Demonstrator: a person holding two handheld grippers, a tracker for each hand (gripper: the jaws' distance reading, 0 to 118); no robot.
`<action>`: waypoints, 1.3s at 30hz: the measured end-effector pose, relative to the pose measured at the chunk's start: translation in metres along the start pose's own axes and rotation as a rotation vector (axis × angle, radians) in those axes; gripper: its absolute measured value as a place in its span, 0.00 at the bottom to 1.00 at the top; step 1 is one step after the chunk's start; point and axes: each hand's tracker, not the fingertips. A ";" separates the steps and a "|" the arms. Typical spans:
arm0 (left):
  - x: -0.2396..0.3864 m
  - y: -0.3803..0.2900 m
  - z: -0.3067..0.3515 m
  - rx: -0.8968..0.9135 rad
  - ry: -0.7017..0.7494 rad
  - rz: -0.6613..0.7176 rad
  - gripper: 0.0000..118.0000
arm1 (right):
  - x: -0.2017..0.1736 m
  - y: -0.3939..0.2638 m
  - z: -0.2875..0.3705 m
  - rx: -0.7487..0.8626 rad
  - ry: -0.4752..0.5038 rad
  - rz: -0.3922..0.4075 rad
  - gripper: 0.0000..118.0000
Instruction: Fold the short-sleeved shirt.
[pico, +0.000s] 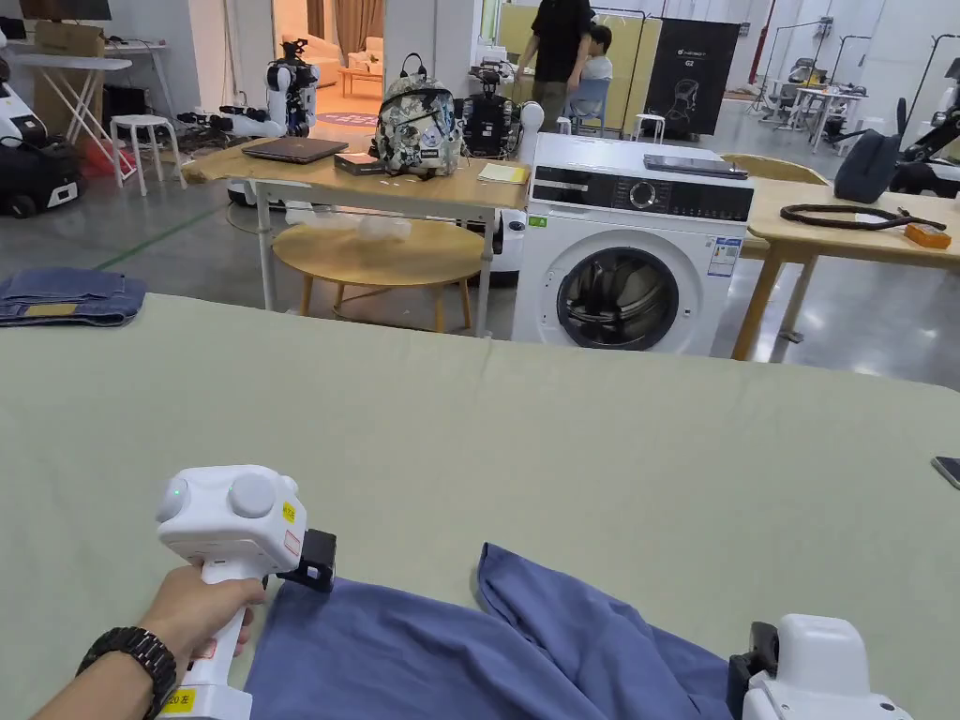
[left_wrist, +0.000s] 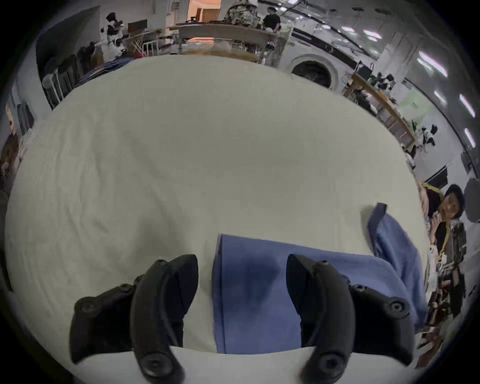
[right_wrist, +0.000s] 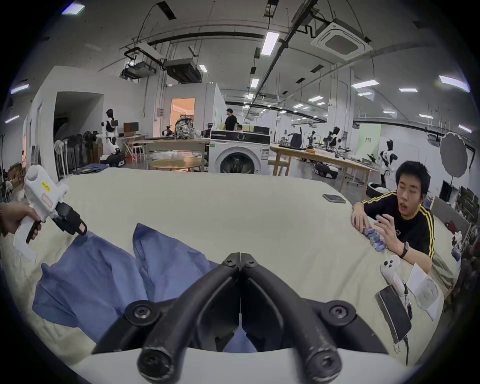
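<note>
On the pale green surface, a blue short-sleeved shirt is seen lying rumpled at the near edge. The left tool is held released over its corner; the right tool is clenched, fabric beneath. Soft, limp cloth is best gripped at hems.

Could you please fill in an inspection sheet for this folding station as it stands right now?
Surface: table under a pale green cloth, lightly creased.
Job's things: blue shirt lies rumpled at the near edge, one part sticking up.
Clutter: folded jeans at the far left corner; phone at the right edge.
Grippers: left gripper jaws apart, straddling the shirt's edge; right gripper jaws closed together, blue fabric showing behind them.
Cables: nothing seen on the table.
Surroundings: washing machine, wooden tables, a backpack, a seated person at the table's right side.
</note>
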 end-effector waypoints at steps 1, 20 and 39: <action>0.002 0.001 -0.006 -0.007 0.019 -0.011 0.61 | 0.002 -0.002 -0.001 -0.007 -0.005 0.000 0.00; 0.049 -0.040 0.049 0.163 -0.020 -0.215 0.00 | 0.075 0.016 -0.066 -0.286 0.037 -0.135 0.00; 0.035 -0.083 0.107 0.255 -0.046 -0.153 0.00 | 0.060 -0.013 -0.144 -0.648 0.166 -0.079 0.03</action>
